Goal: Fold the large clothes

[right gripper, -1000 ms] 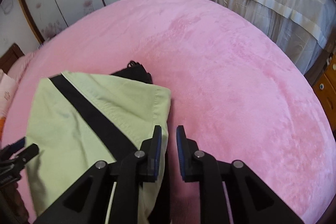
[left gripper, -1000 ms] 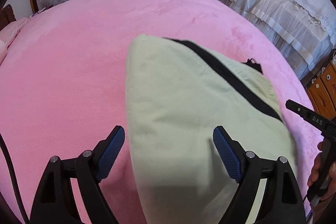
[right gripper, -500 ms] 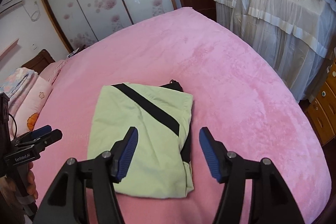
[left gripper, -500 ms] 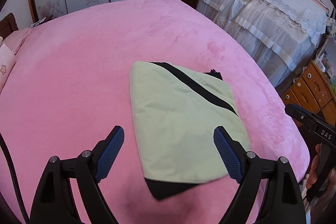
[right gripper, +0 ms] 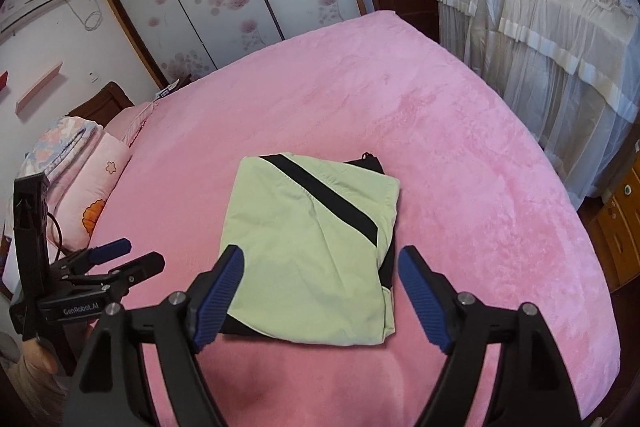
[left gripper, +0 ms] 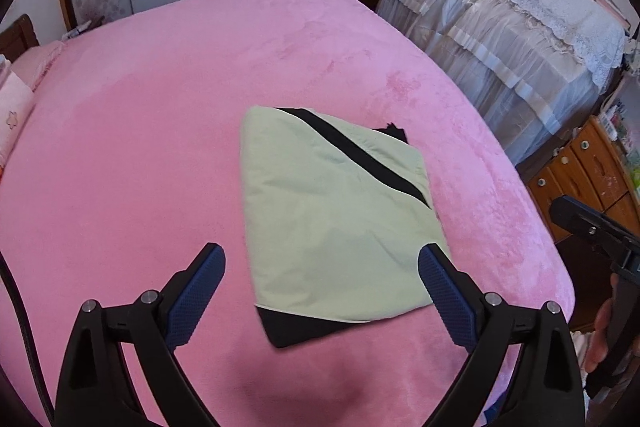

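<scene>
Now both grippers hang above the bed (left gripper: 160,131), nothing held. Left gripper (left gripper: 320,291): jaws wide & opening, no cloth btwn the pads, garment only seen past them. Right gripper (right gripper: 318,297): same, wide & opening, empty. Garment (right gripper: 304,251), pale green w/ black stripe, lies folded flat mid-bed on the pink cover, black layer showing at its near edge.
</scene>
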Available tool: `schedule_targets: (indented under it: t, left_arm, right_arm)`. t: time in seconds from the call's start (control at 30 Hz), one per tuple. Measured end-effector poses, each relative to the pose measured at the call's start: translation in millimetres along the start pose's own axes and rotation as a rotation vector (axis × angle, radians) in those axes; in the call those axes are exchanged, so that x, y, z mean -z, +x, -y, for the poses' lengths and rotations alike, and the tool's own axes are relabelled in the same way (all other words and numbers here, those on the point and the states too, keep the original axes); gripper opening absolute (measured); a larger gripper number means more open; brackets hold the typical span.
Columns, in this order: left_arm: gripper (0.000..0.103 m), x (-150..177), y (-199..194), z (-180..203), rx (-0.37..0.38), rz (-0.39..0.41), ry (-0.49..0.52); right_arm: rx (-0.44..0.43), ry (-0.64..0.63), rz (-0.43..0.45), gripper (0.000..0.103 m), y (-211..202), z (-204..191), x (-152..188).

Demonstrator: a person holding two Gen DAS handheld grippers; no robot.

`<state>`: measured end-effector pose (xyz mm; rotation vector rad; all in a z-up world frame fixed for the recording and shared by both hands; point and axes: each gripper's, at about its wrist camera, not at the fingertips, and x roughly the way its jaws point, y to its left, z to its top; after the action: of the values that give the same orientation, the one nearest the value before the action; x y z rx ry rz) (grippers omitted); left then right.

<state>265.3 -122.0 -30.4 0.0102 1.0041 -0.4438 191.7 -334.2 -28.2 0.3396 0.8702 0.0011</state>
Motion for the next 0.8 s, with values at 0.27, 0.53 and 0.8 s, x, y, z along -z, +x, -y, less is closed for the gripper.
schedule_targets:
  t: [0.27, 0.53, 0.8]
  left_arm:
    - [0.097, 5, 27, -5, 0.046, -0.065, -0.04]
    - [0.103, 10, 73, -19, 0.109, -0.146, -0.104]
    - [0.103, 8, 119, -50, 0.192, -0.206, -0.188]
  right_arm:
    - [-0.059, 0.022, -0.119, 0.103, 32, 12, 2]
    - [-0.116, 0.014, -0.156, 0.103, 58, 22, 2]
    - [-0.151, 0.097, -0.245, 0.103, 110, 50, 0]
